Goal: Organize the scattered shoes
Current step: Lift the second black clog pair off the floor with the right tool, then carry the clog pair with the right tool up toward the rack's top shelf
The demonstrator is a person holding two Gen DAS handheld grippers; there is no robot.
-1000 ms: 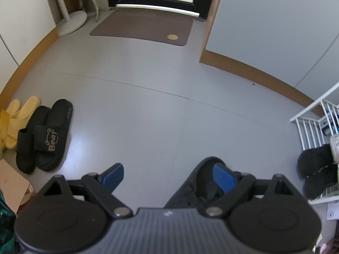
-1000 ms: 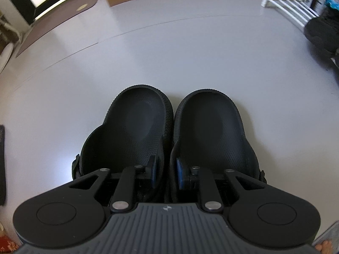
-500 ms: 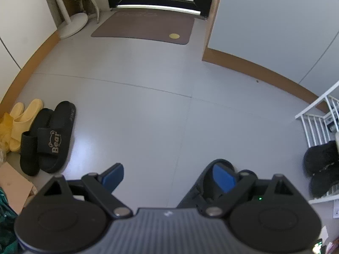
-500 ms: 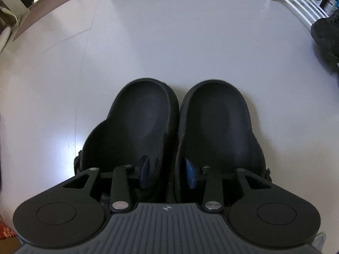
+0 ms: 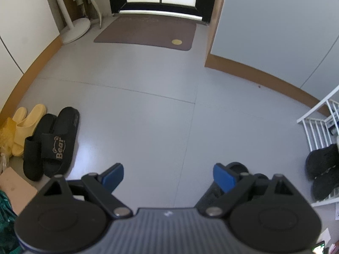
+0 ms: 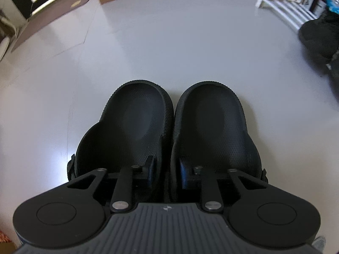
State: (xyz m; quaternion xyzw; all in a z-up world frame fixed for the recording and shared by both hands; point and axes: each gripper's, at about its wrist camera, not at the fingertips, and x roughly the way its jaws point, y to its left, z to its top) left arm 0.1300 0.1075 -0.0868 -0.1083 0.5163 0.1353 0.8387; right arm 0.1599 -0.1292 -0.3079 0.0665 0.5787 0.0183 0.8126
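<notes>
A: Right wrist view: pair of black clogs (image 6: 169, 131) side by side on the grey floor (image 6: 169, 42), filling the middle. Right tongs (image 6: 166, 170) closing, one pad inside each clog, the two touching inner walls pinched between.

B: Left wrist view: only a sliver of one clog (image 5: 237, 167) behind the right finger. Left tongs (image 5: 168, 174) spread wide, nothing but floor between.

A: Seen only from the left: black "Bear" slides (image 5: 50, 146) and yellow slippers (image 5: 23, 124) paired along the left wall, brown doormat (image 5: 148, 32) at the door, white stand base (image 5: 74, 29).

B: White shoe rack (image 5: 317, 124) at the right edge in both views, cut off. Black fuzzy shoes (image 5: 322, 169) on its lower shelf; small bottles in the right view too blurred to name.

A: Clog heels hidden under the right tongs' body.
</notes>
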